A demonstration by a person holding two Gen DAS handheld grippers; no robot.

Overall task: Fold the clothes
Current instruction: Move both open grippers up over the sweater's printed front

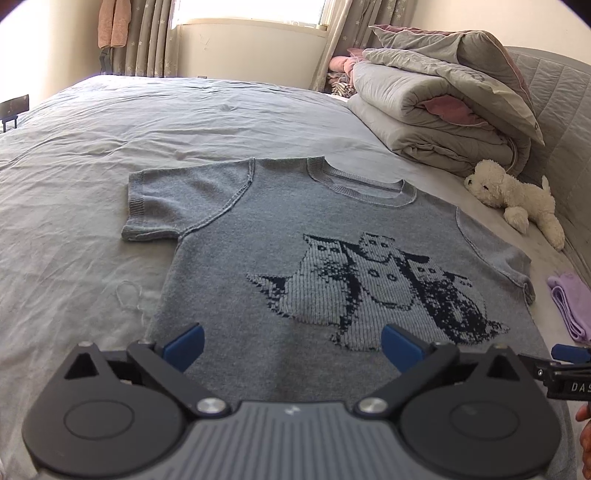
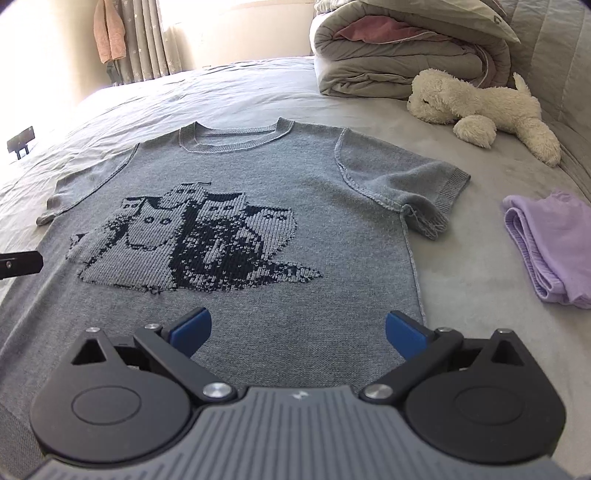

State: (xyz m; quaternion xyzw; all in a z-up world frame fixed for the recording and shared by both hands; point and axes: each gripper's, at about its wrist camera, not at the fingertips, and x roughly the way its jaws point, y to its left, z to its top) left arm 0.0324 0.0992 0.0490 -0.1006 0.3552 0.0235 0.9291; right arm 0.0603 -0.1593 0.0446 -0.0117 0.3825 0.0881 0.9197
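Both our tongs stand spread and empty: the left gripper [image 1: 291, 343] and right gripper [image 2: 297, 330] hang over the lower part of the grey knit top [image 2: 236, 184], which lies flat on the bed [image 1: 92, 122], its collar farthest from us. We judge it soft, light and limp (a hem corner or sleeve edge looks best to pinch). Only the left view shows the window; the right shows the whole folded lilac cloth [image 2: 550, 243].

A home bedroom: bed [image 1: 110, 122], folded quilt [image 1: 424, 96], curtains [image 1: 147, 33], plush toy [image 2: 480, 107].
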